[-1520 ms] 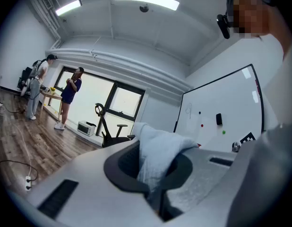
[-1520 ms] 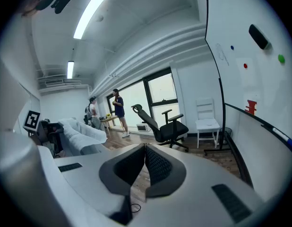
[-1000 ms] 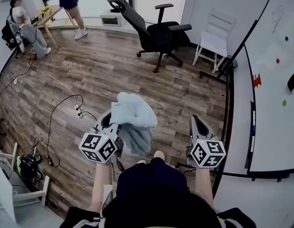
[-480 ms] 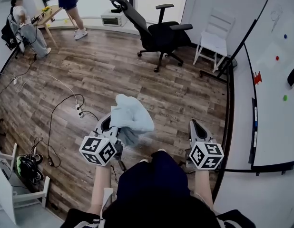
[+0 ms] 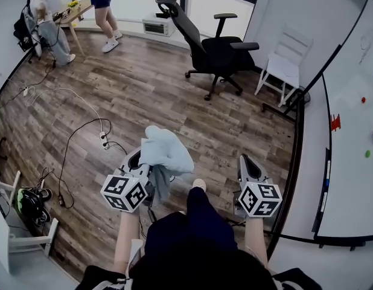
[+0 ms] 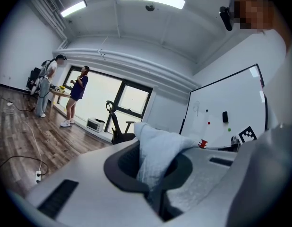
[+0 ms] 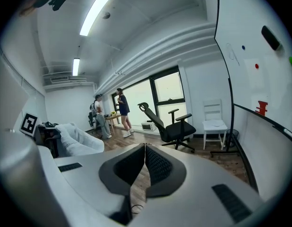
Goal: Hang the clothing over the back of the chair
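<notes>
The carrying step is judged to be in hand: the clothing (image 5: 165, 153), a pale blue bunched garment, is gripped in the closed jaws of the left gripper (image 5: 140, 162) and is held up in front of the person, above the wooden floor (image 5: 144, 89), with folds draped over the jaw tips and a loose end hanging down on the near side. In the left gripper view the fabric is seen pinched between the dark pads. The right gripper (image 5: 247, 160) is carried to the right of it, level with it and well apart; its jaws are brought together at the tips and nothing is held between them. The black office chair (image 5: 219, 50) stands far off across the room, its tall back tilted to the left, and a white chair (image 5: 285, 62) is placed just to its right by the whiteboard (image 5: 349, 132) (which of the two is meant cannot be told from the task, though the black one lies more directly ahead). Nothing has yet been hung. The gap to the chair must next be closed, after which the garment would need to be lifted above the backrest; the empty right gripper could be used to spread the bunched cloth.
</notes>
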